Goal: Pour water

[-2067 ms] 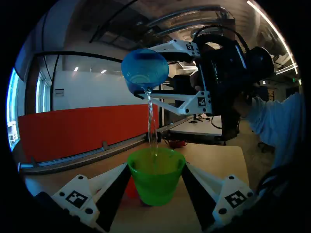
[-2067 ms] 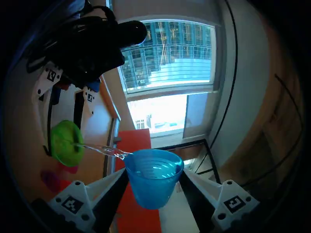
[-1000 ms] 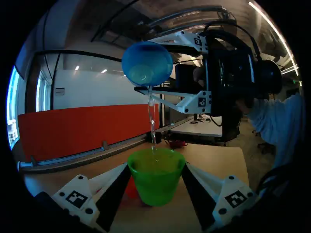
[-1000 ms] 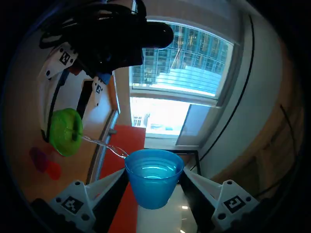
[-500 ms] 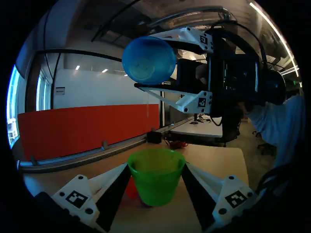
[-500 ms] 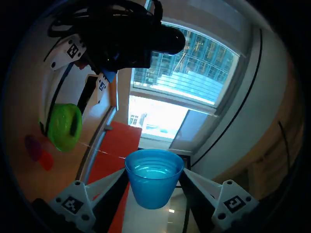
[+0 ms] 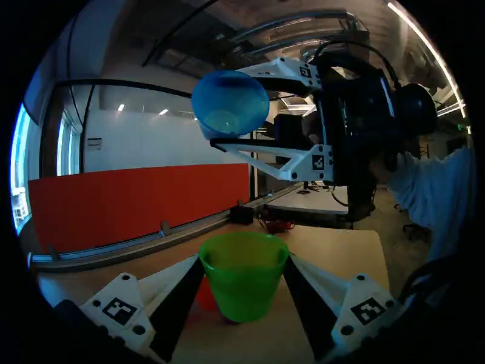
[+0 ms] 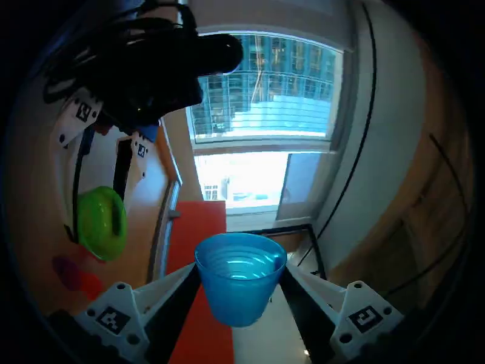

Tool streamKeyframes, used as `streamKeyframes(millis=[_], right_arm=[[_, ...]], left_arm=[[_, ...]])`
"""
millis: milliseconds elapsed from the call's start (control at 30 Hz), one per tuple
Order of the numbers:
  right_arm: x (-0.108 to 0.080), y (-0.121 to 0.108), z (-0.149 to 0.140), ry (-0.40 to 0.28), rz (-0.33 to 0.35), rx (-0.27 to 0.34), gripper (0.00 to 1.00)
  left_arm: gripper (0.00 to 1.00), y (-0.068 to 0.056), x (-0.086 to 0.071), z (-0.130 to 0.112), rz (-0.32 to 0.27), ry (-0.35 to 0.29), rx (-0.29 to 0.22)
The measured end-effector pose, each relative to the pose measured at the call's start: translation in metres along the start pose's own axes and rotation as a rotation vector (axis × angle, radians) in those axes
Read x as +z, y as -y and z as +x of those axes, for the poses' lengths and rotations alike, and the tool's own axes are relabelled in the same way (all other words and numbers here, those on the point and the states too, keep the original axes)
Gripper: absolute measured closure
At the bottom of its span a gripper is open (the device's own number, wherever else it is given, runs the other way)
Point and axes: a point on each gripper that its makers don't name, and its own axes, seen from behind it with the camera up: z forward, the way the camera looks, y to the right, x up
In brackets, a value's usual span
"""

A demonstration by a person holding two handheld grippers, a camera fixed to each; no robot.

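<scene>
In the left gripper view, the left gripper [image 7: 242,262] has its two fingers closed against the sides of the green cup [image 7: 244,285], which stands upright between them, low over the wooden table [image 7: 339,246]. A small red object [image 7: 205,295] lies just behind the cup on the left. Higher and farther off, the right gripper [image 7: 229,109] clamps the blue cup [image 7: 230,104], tilted with its mouth toward the camera, above the green one. A light sleeve [image 7: 433,188] shows behind it, and an orange wall panel [image 7: 121,200] beyond the table.

In the right gripper view, the fingers press the blue cup [image 8: 240,285] on both sides, with a little water inside. The green cup [image 8: 100,223] sits farther away at left, and a bright window [image 8: 267,121] is beyond.
</scene>
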Motion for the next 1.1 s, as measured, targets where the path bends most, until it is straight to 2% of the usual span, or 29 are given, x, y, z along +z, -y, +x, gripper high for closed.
streamKeyframes(millis=[467, 767, 1100], right_arm=[[-0.013, 0.011, -0.005, 0.003, 0.011, 0.477, 0.11], [-0.023, 0.026, 0.005, -0.004, 0.040, 0.809, 0.11], [-0.027, 0.038, 0.013, -0.006, 0.093, 1.178, 0.11]], left_arm=[[0.14, 0.007, -0.004, 0.004, 0.018, -0.002, 0.018], [0.14, 0.011, -0.007, 0.006, 0.032, -0.002, 0.028], [0.14, 0.017, -0.013, 0.009, 0.046, -0.003, 0.033]])
